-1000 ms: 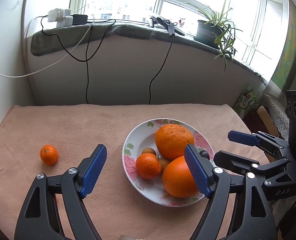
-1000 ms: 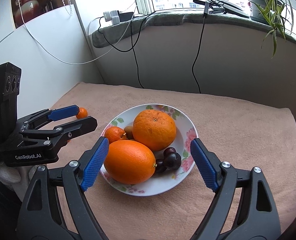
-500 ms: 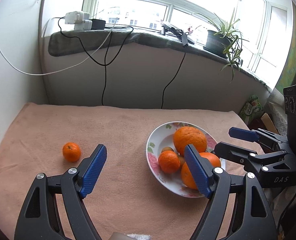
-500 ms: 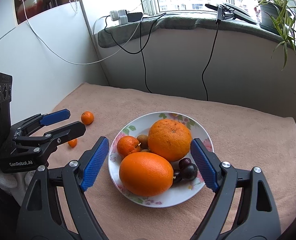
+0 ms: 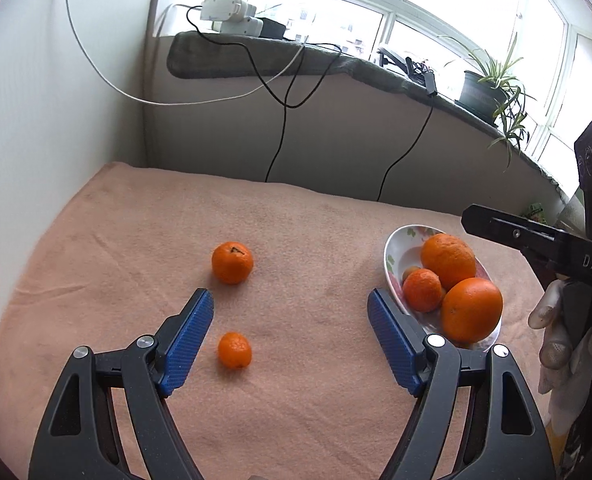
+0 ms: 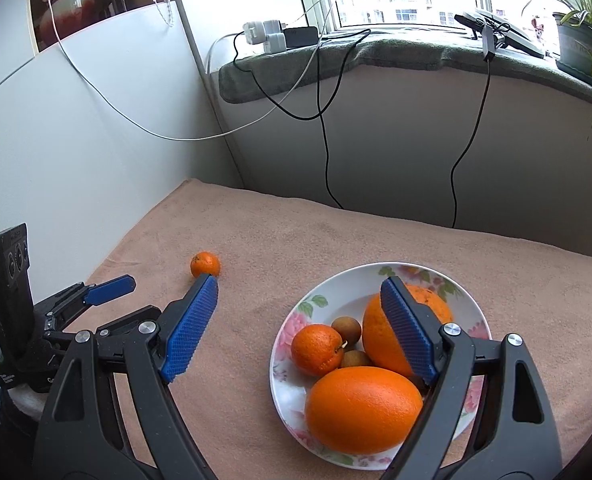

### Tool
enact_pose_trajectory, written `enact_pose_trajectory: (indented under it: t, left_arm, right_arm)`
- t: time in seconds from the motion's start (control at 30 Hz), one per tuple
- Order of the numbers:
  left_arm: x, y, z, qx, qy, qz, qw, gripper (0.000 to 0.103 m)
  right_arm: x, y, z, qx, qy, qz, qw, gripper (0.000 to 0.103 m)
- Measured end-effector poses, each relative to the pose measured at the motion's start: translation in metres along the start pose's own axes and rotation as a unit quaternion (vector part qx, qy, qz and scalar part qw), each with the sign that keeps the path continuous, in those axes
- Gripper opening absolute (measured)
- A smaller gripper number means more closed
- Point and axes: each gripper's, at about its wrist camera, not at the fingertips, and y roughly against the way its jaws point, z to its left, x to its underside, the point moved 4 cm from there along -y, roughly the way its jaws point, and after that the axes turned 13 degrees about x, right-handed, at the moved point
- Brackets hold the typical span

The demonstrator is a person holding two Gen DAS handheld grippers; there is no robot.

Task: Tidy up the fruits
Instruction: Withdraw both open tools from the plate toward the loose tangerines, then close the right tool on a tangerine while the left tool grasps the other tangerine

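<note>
Mandarins (image 5: 234, 349) are lying loose on the cloth (image 5: 296, 240), the smaller between my left gripper's (image 5: 289, 338) released fingers, so I'm lining up there; right gripper (image 6: 302, 330), also released, is idling over the plate (image 6: 376, 276).

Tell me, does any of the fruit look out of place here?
Yes. Two small mandarins lie loose on the pink cloth, one farther out and one nearer the open left gripper, apart from the flowered plate that holds the other fruit. Nothing looks spilled or damaged.
</note>
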Motion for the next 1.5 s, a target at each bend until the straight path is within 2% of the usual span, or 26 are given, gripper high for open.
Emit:
enact_pose_trajectory:
  t: [0.13, 0.23, 0.47, 0.77, 1.03, 1.5]
  left_arm:
    - [0.012, 0.001, 0.020, -0.003, 0.021, 0.012, 0.9997, 0.076]
    - [0.020, 0.000, 0.028, -0.001, 0.029, 0.021, 0.9993, 0.069]
    - [0.030, -0.005, 0.032, 0.021, 0.041, 0.037, 0.9983, 0.057]
    - [0.032, -0.014, 0.042, 0.036, 0.061, 0.046, 0.9964, 0.045]
    - [0.034, -0.020, 0.048, 0.042, 0.069, 0.053, 0.9953, 0.041]
    - [0.035, -0.033, 0.053, 0.042, 0.076, 0.056, 0.9947, 0.037]
  right_arm:
    - [-0.010, -0.018, 0.019, -0.020, 0.010, 0.027, 0.999, 0.086]
    - [-0.016, -0.033, 0.035, -0.044, 0.007, 0.054, 0.998, 0.086]
    - [-0.022, -0.077, 0.067, -0.077, -0.013, 0.116, 0.990, 0.086]
    - [-0.015, -0.124, 0.105, -0.085, 0.000, 0.167, 0.982, 0.069]
    - [-0.009, -0.151, 0.120, -0.086, 0.000, 0.192, 0.978, 0.060]
    - [-0.008, -0.176, 0.127, -0.076, 0.003, 0.202, 0.976, 0.056]
